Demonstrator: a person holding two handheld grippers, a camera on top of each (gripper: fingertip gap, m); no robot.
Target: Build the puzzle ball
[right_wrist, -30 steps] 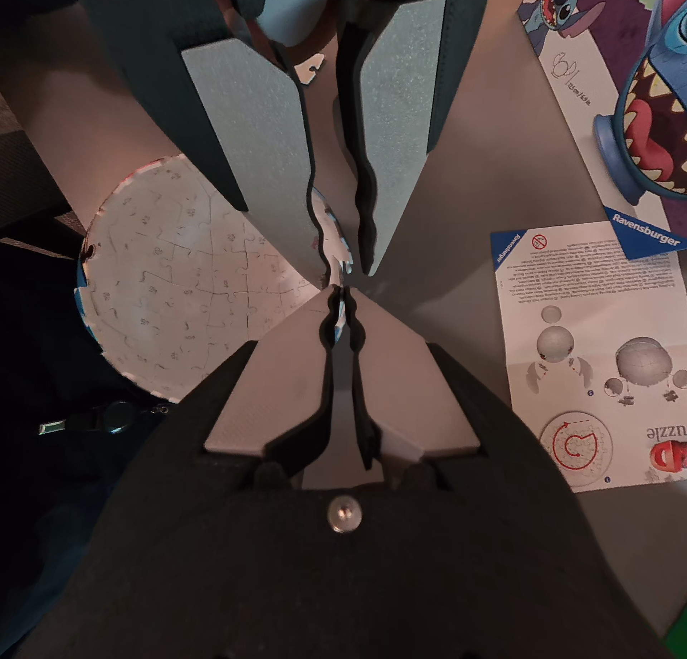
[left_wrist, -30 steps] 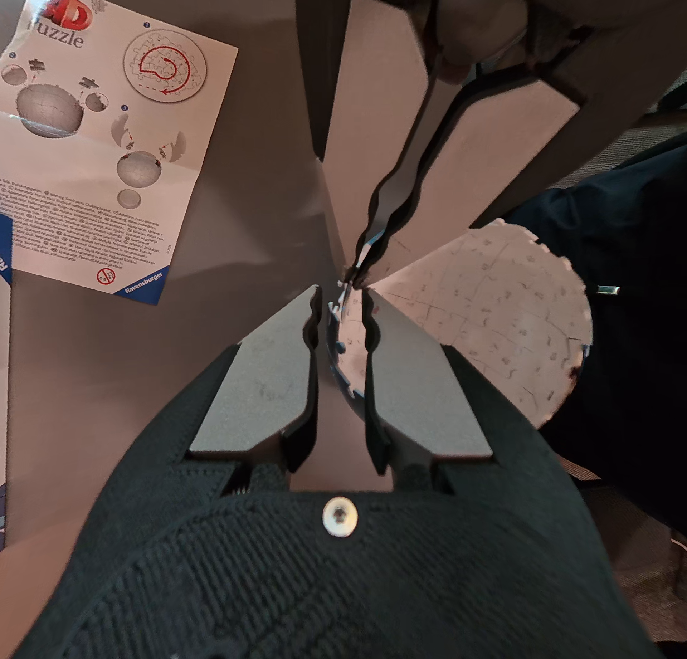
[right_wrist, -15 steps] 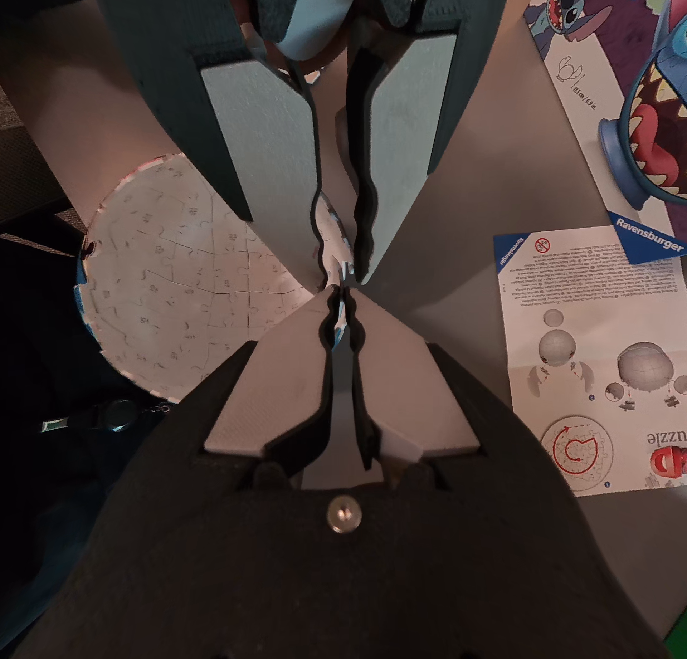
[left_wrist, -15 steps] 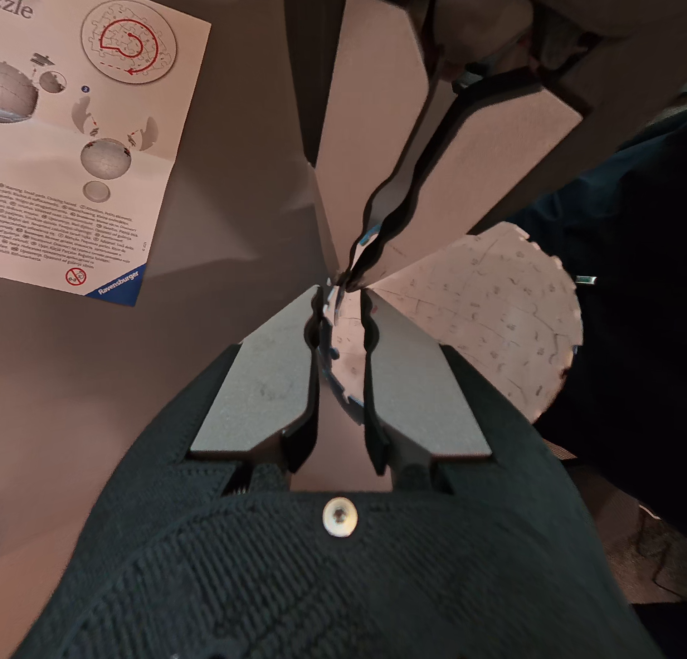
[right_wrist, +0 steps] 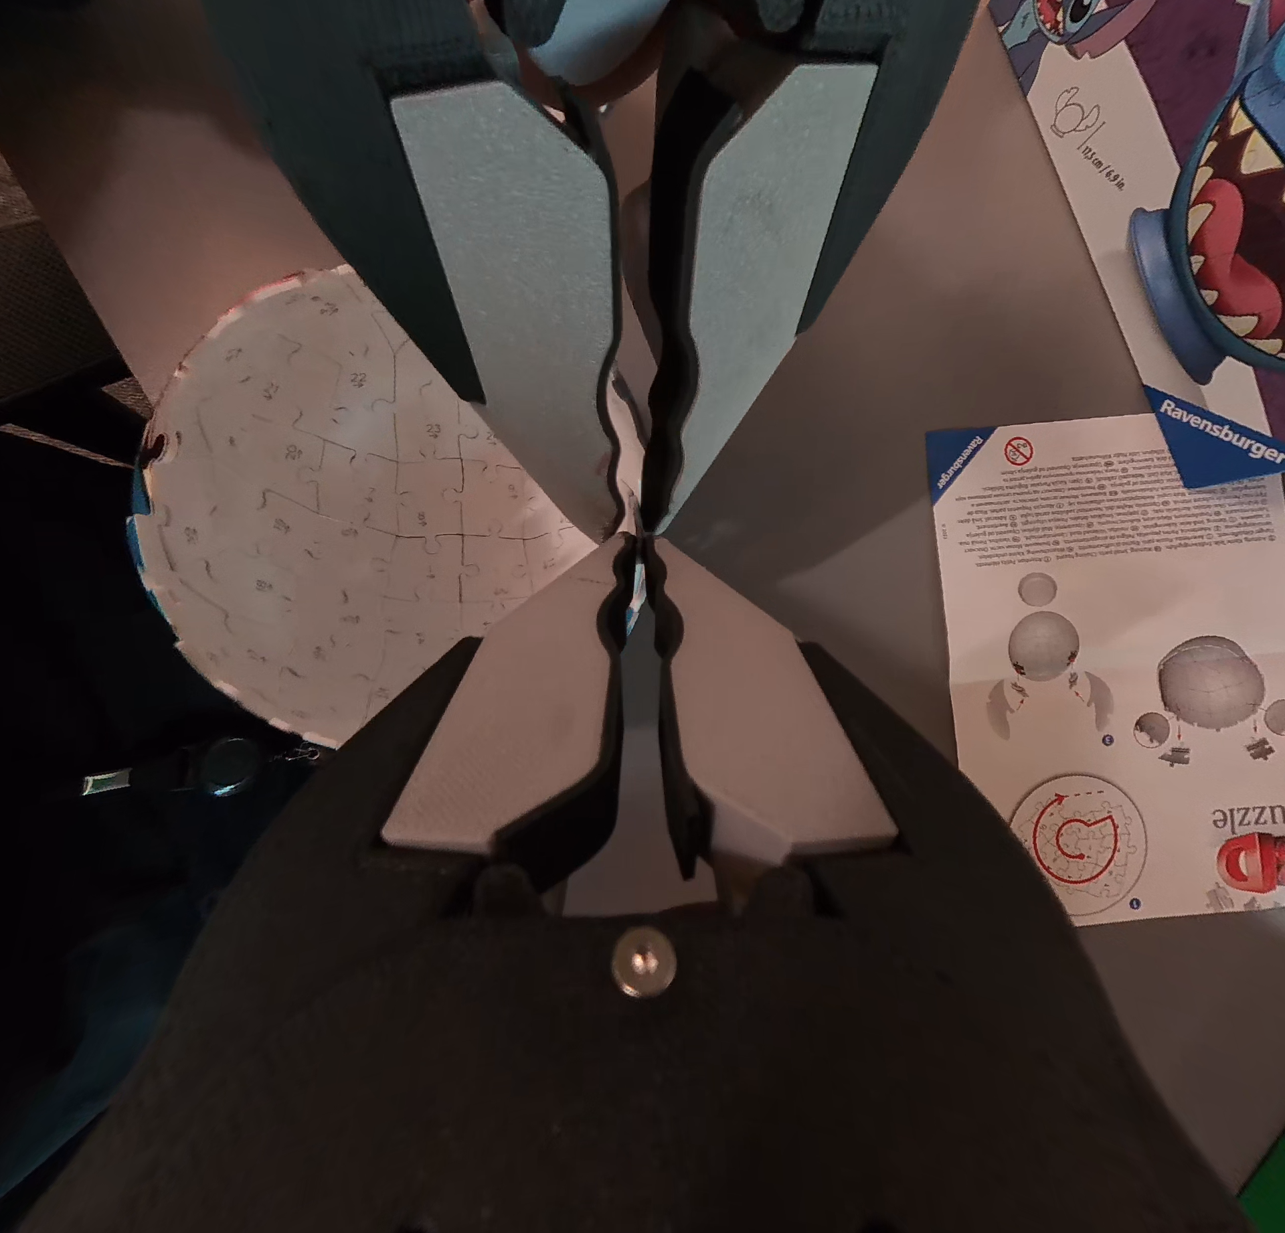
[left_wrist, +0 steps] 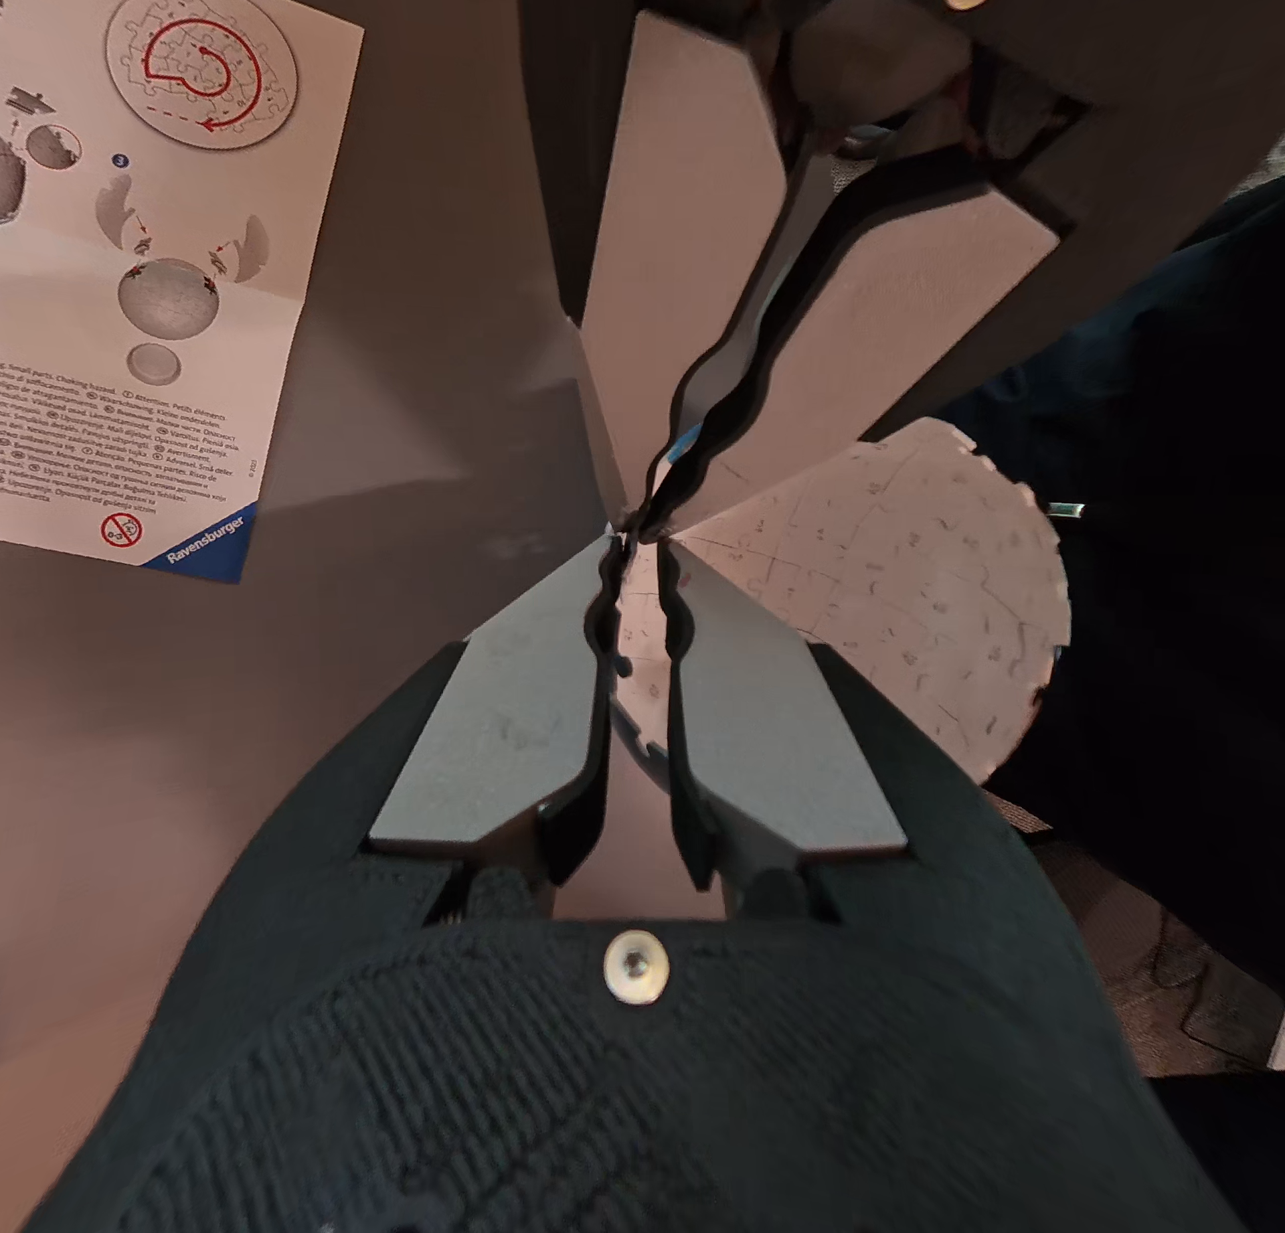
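Note:
The half-built puzzle ball (left_wrist: 869,594) is a white bowl of joined pieces, seen from inside, held over the grey table's edge. My left gripper (left_wrist: 629,546) is shut on its rim, which runs between the fingers. My right gripper (right_wrist: 636,546) is shut on a small puzzle piece (right_wrist: 636,591) with a blue-and-white edge. The two grippers meet tip to tip at the rim. The right gripper (left_wrist: 647,518) comes in from the top of the left wrist view, with the piece (left_wrist: 685,445) showing as a blue sliver. The ball (right_wrist: 313,539) and left gripper (right_wrist: 636,504) also show in the right wrist view.
A white instruction sheet (left_wrist: 160,261) lies flat on the table, also in the right wrist view (right_wrist: 1112,643). A puzzle box with a blue cartoon picture (right_wrist: 1182,156) lies beyond it. A person's dark clothing (left_wrist: 1182,504) is beside the ball, past the table edge. The grippers are tip to tip, or close to it.
The left gripper's jaws have narrowed onto the ball's rim. The two grippers have drawn closer, and the piece's end now sits against the rim.

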